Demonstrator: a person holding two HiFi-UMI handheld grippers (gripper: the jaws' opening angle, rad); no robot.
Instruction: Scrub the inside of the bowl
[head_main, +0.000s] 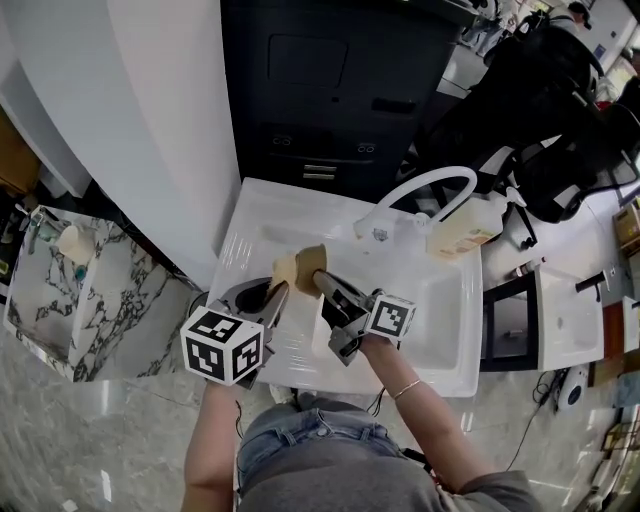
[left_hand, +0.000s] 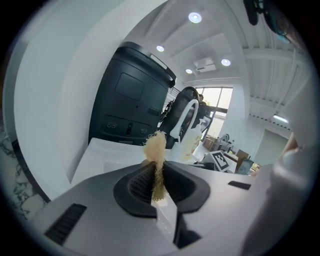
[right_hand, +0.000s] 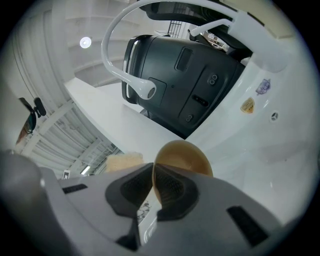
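Over the white sink (head_main: 440, 340), my right gripper (head_main: 322, 279) is shut on the rim of a small tan bowl (head_main: 311, 262), held tilted on its side. In the right gripper view the bowl (right_hand: 184, 156) stands up from the jaws of the right gripper (right_hand: 153, 180). My left gripper (head_main: 280, 285) is shut on a pale yellow scrub sponge (head_main: 285, 268), which sits right beside the bowl's left side. The left gripper view shows the sponge (left_hand: 156, 150) edge-on, pinched between the jaws of the left gripper (left_hand: 158, 187).
A curved white faucet (head_main: 425, 190) arches over the sink's back edge, with a soap bottle (head_main: 465, 232) beside it. A dark appliance (head_main: 330, 90) stands behind the sink. A marble counter (head_main: 70, 290) lies to the left.
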